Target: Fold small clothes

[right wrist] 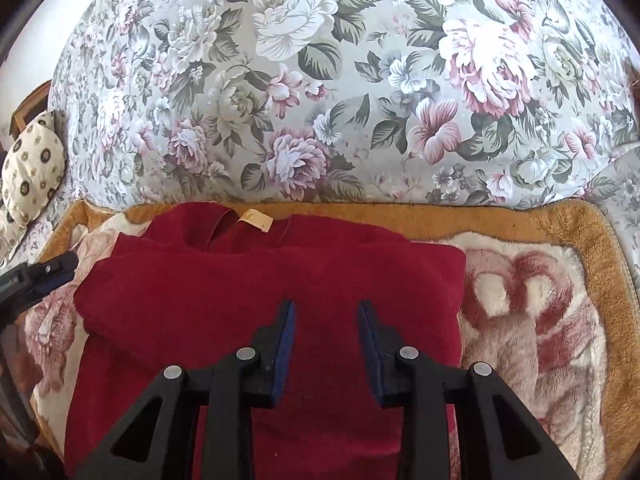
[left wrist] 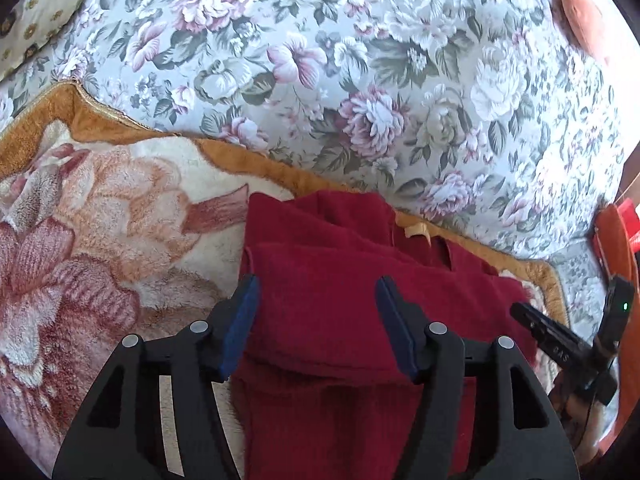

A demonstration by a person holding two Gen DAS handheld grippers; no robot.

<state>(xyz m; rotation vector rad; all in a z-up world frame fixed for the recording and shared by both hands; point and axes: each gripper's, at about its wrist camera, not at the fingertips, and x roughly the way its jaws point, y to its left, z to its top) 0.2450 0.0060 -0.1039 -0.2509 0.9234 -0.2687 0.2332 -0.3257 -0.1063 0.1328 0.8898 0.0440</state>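
One dark red garment (right wrist: pixel 256 292) lies on one plush blanket (right wrist: pixel 532 320) with a tan border and a large pink flower pattern. The blanket lies on one floral sheet (right wrist: pixel 320 80) printed with pale and mauve blossoms and grey-green leaves. The garment is partly folded: an upper layer lies across it with a fold edge running side to side, and at its far edge, toward 12 o'clock in the right wrist view, one small yellowish label (right wrist: pixel 256 215) shows at the neckline.

Two grippers are in view. The left gripper (left wrist: pixel 316 292) is over the garment's left part, its jaws spread wide with red cloth showing between the two blue pads, pinching nothing. The right gripper (right wrist: pixel 326 312) is over the garment's middle, its jaws also spread, with bare red cloth between the two blue-lined fingers. Whether either pair touches the cloth cannot be told.

In the left wrist view the other gripper's black finger shows at about 4 o'clock, at the garment's right edge. In the right wrist view the left gripper's tip sits at 9 o'clock, just beside the garment's left edge.

One cream cushion (right wrist: pixel 34 168) with dark round medallions lies at 9 o'clock in the right wrist view, well apart from the garment. One rust-orange fabric item (left wrist: pixel 576 12) shows at 1 o'clock in the left wrist view.
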